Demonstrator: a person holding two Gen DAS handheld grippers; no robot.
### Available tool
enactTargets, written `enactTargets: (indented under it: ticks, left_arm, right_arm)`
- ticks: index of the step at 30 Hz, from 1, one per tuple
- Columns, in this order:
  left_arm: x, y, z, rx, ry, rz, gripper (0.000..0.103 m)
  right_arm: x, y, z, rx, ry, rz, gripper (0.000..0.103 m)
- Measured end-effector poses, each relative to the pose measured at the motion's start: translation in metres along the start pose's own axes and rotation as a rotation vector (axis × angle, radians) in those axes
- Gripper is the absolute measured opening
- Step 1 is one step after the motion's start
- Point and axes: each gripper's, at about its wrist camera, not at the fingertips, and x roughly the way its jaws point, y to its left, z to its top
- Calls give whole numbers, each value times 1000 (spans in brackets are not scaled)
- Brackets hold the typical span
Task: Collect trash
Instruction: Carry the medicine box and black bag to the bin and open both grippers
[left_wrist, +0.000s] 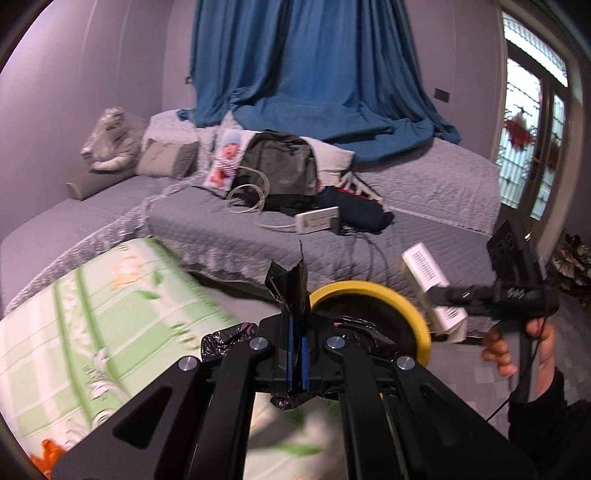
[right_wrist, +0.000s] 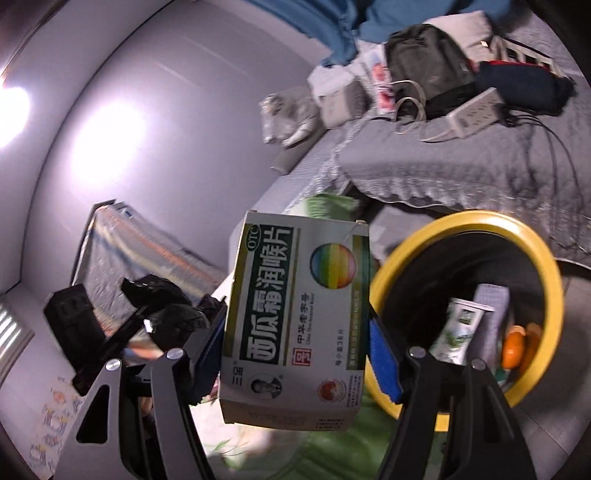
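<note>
On the far left of the left wrist view lies a green flowered quilt (left_wrist: 92, 314), blurred, with the grey bed (left_wrist: 221, 236) behind it. In the middle, the left gripper (left_wrist: 294, 354) is pressed together on a strip of the black trash bag (left_wrist: 290, 284); the plastic stands up between its blue pads and also hangs under them. I judge this pinch is there to keep the bag's mouth up and open for the next piece of trash. Just right of it is the yellow-rimmed bin (left_wrist: 373, 291), lined with the same black plastic. Further right, a person's hand (left_wrist: 517, 347) holds the right gripper (left_wrist: 439, 299), which carries a white medicine box (left_wrist: 432, 280) near the bin's rim.

In the right wrist view, the crumpled black bag and the other gripper appear at the left. In the centre, the right gripper (right_wrist: 295, 332) pinches the lozenge box (right_wrist: 295, 317) by its two side walls, so the printed face shows. To the right, the bin (right_wrist: 532, 236) already contains a white tube (right_wrist: 458, 328), something pale purple and something orange. The box is not yet over the opening, I think.
</note>
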Motion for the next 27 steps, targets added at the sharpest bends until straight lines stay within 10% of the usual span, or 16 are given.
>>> enactTargets:
  ticks: [27]
  left_arm:
    - [161, -84, 10, -25, 102, -149, 3]
  right_arm:
    - [11, -118, -10, 166, 1, -209, 65]
